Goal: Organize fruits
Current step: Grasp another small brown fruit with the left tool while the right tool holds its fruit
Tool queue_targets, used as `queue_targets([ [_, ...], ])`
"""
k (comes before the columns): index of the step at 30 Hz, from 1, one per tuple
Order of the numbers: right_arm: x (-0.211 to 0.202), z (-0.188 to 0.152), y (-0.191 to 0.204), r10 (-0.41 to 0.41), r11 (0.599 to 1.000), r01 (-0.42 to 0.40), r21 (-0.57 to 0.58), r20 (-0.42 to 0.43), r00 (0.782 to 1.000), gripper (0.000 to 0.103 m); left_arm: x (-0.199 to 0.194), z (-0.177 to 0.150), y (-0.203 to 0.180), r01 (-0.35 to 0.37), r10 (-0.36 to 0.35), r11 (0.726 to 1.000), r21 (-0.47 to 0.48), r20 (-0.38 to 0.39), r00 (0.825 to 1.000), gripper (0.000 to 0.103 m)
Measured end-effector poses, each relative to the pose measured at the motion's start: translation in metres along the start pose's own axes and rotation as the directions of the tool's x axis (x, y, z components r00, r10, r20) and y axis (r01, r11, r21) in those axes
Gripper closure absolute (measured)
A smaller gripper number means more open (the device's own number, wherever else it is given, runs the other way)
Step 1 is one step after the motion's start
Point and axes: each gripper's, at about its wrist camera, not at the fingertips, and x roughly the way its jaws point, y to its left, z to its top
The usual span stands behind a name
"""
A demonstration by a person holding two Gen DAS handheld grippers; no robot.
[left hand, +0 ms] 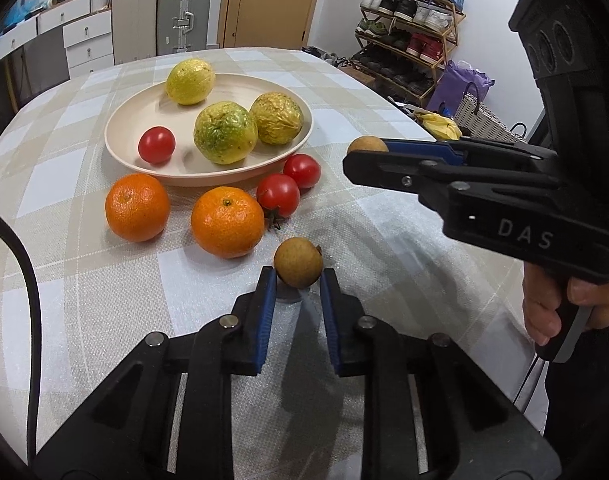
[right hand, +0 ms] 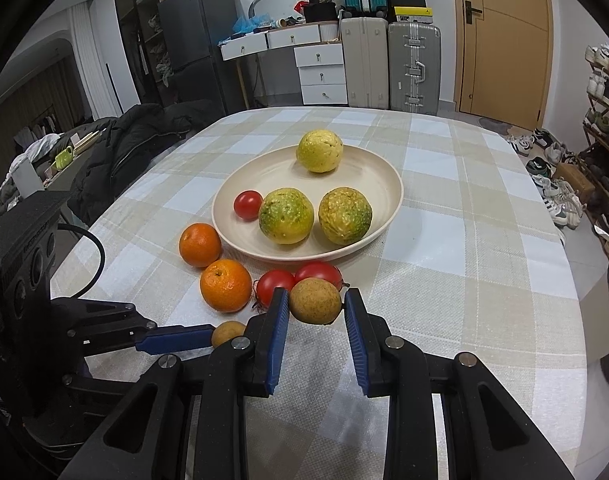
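Left gripper [left hand: 298,280] clamps a brown longan [left hand: 298,263] low over the checked surface [left hand: 404,240]. Right gripper [right hand: 315,306] pinches a second longan [right hand: 315,301], lifted. Just ahead of both: two oranges [left hand: 227,222], two loose tomatoes [left hand: 278,195] touching each other by the plate rim. Cream plate [left hand: 124,140] beyond holds three yellow-green passion fruits [left hand: 225,133] and one tomato [left hand: 156,145]. A hand [left hand: 544,312] grips the right handle. Suitcases [right hand: 414,68], shoe rack [left hand: 412,32] behind.

Suitcases [right hand: 414,66], white drawers [right hand: 320,74], wooden door [right hand: 504,40], shoe rack [left hand: 412,36].
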Motion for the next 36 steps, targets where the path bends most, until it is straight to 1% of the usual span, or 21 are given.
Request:
queue_targets([
  [9,0.0,0.001,0.0,0.001,1.0,-0.001,0.0,-0.001,1.0,0.074,-0.002,-0.002,-0.007,-0.023,0.023,0.999,0.041,-0.003,1.0,0.082],
  [13,0.0,0.001,0.001,0.002,1.0,-0.002,-0.002,-0.001,1.0,0.074,0.005,-0.004,-0.012,-0.075,0.077,0.995,0.07,-0.021,0.997,0.082],
  [16,0.0,0.0,0.0,0.002,1.0,-0.002,0.001,0.001,1.0,0.074,0.006,-0.002,-0.016,-0.072,0.074,0.994,0.082,-0.02,0.997,0.074],
  [18,0.0,0.0,-0.001,0.001,1.0,-0.001,0.003,0.001,1.0,0.074,0.009,0.001,-0.017,-0.077,0.079,0.994,0.076,-0.023,0.997,0.067],
  [19,-0.001,0.0,-0.001,0.0,1.0,0.0,0.004,0.001,1.0,0.074,0.009,0.002,-0.018,-0.075,0.077,0.995,0.071,-0.025,0.997,0.066],
  [23,-0.001,-0.001,-0.001,0.001,1.0,-0.001,0.004,0.001,1.0,0.074,0.01,0.003,-0.017,-0.062,0.063,0.996,0.068,-0.024,0.998,0.066],
  [25,-0.001,-0.001,-0.001,0.001,1.0,-0.001,0.005,0.0,1.0,0.074,0.009,0.001,-0.016,-0.052,0.054,0.996,0.067,-0.021,0.998,0.071],
  [26,0.0,-0.001,-0.001,0.001,1.0,-0.001,0.004,-0.002,1.0,0.074,0.009,0.001,-0.016,-0.055,0.056,0.996,0.069,-0.02,0.998,0.076],
  [27,0.0,-0.001,-0.001,0.0,1.0,0.0,0.002,-0.003,1.0,0.074,0.008,0.0,-0.016,-0.053,0.055,0.996,0.072,-0.019,0.998,0.079],
  [31,0.001,-0.001,-0.001,0.001,1.0,-0.001,0.0,-0.006,1.0,0.074,0.007,-0.001,-0.014,-0.039,0.041,0.997,0.069,-0.018,0.999,0.079],
  [36,-0.001,-0.001,-0.001,0.005,1.0,-0.005,-0.001,-0.002,1.0,0.074,0.004,-0.001,-0.014,-0.043,0.043,0.996,0.078,-0.002,0.999,0.079],
])
